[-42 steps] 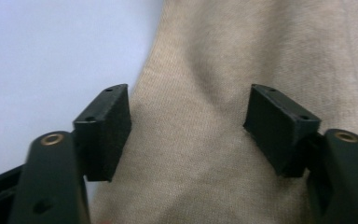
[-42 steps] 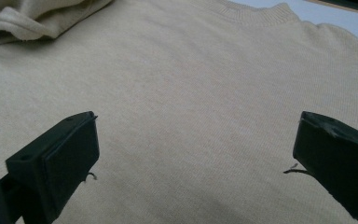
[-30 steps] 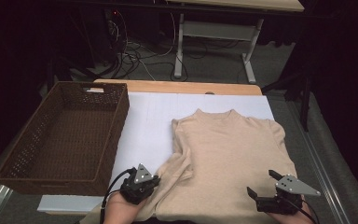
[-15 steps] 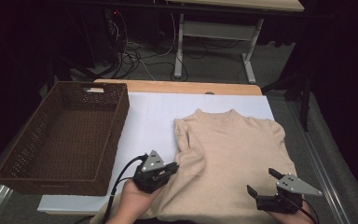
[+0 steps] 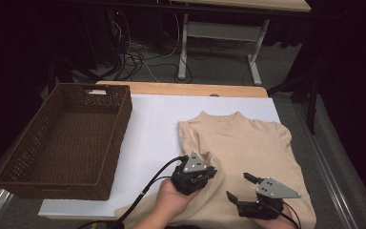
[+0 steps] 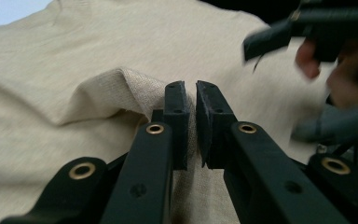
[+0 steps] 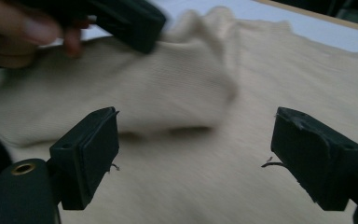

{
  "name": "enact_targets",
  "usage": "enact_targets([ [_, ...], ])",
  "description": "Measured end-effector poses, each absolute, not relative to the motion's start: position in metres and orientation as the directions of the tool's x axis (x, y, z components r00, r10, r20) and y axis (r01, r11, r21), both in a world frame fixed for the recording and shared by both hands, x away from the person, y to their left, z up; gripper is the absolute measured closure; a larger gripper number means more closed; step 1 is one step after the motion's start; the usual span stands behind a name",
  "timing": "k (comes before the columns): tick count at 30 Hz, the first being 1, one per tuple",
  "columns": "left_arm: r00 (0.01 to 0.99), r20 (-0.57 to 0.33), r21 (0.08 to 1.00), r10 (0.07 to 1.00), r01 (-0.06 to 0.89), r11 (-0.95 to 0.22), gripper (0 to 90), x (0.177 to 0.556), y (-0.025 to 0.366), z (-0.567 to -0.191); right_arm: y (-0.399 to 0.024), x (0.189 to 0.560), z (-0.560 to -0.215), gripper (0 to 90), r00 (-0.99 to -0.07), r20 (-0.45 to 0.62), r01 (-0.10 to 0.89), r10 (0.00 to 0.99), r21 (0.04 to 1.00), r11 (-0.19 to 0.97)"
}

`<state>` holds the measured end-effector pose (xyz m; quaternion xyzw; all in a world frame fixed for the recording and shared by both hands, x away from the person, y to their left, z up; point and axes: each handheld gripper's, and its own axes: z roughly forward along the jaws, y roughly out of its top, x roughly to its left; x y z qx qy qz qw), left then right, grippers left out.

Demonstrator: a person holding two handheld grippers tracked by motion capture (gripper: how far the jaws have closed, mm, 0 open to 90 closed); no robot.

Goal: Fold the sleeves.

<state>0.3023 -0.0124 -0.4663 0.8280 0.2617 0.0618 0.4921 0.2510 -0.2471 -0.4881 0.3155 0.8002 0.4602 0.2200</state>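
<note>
- The beige sweater [image 5: 248,157] lies flat on the white table [image 5: 157,124], right of the wicker basket [image 5: 66,138]; its left sleeve is being drawn across the body.
- The left tongs [image 6: 191,112] are pressed together on a fold of that sleeve [image 6: 121,88]; we see only a thin edge of knit between the pads.
- We judge the chief risk to be slippage: so shallow a pinch could let the cloth pull free mid-fold, and the sleeve would drop crooked.
- The right tongs [image 7: 193,144] stand spread above the sweater's lower part, with nothing between them, though their jaws have just been closing.
- If they shut where they hover, they may catch two layers at once and drag the body out of line.
- The two hands work close together [image 5: 262,200]; we consider a knock between the tongs or a snagged cable [image 5: 147,191] possible.
</note>
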Motion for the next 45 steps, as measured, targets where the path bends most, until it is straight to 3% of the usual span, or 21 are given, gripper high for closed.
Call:
enact_targets([
  [5,0.875,-0.151,0.853,0.460,0.351,-0.387,80.0,0.293,-0.020,-0.467,-0.228,0.257,-0.492,27.9,-0.726,-0.066,0.295,0.684,0.870,0.396],
  [8,0.875,-0.150,0.855,0.461,0.348,-0.384,78.3,0.292,-0.018,-0.467,-0.220,0.260,-0.494,51.7,-0.735,-0.071,0.294,0.674,0.862,0.412],
  [9,0.875,-0.149,0.858,0.460,0.345,-0.379,75.1,0.291,-0.015,-0.466,-0.219,0.260,-0.494,67.3,-0.725,-0.081,0.294,0.684,0.862,0.413],
  [10,0.875,-0.150,0.862,0.460,0.343,-0.372,69.9,0.291,-0.012,-0.464,-0.219,0.259,-0.495,76.9,-0.723,-0.088,0.289,0.686,0.863,0.415],
  [12,0.867,-0.138,0.872,0.479,0.336,-0.356,61.2,0.291,-0.002,-0.459,-0.223,0.258,-0.494,84.4,-0.718,-0.096,0.290,0.689,0.859,0.422],
  [15,0.836,-0.114,0.881,0.536,0.335,-0.334,55.1,0.296,0.020,-0.454,-0.233,0.259,-0.494,85.0,-0.706,-0.088,0.299,0.703,0.863,0.408],
  [22,0.748,-0.114,0.843,0.654,0.421,-0.334,55.2,0.323,0.065,-0.468,-0.269,0.264,-0.495,84.7,-0.631,-0.079,0.337,0.772,0.867,0.365],
  [27,0.760,-0.120,0.791,0.639,0.462,-0.401,55.5,0.331,0.056,-0.490,-0.296,0.273,-0.498,84.3,-0.556,-0.065,0.387,0.829,0.862,0.327],
  [29,0.764,-0.116,0.782,0.635,0.464,-0.416,55.4,0.331,0.052,-0.494,-0.304,0.276,-0.498,74.4,-0.533,-0.040,0.402,0.845,0.867,0.295],
  [32,0.771,-0.100,0.751,0.629,0.473,-0.460,52.2,0.336,0.037,-0.507,-0.310,0.275,-0.495,68.1,-0.534,-0.015,0.394,0.845,0.880,0.264],
  [39,0.788,-0.024,0.714,0.615,0.444,-0.542,51.0,0.340,0.020,-0.518,-0.304,0.270,-0.493,65.0,-0.556,-0.024,0.381,0.831,0.881,0.281],
  [43,0.783,0.007,0.713,0.622,0.432,-0.552,71.8,0.337,0.019,-0.517,-0.299,0.269,-0.493,65.0,-0.560,-0.031,0.376,0.828,0.881,0.288],
  [45,0.782,-0.007,0.714,0.623,0.440,-0.544,76.4,0.338,0.022,-0.516,-0.297,0.269,-0.493,65.0,-0.564,-0.035,0.375,0.825,0.879,0.294],
])
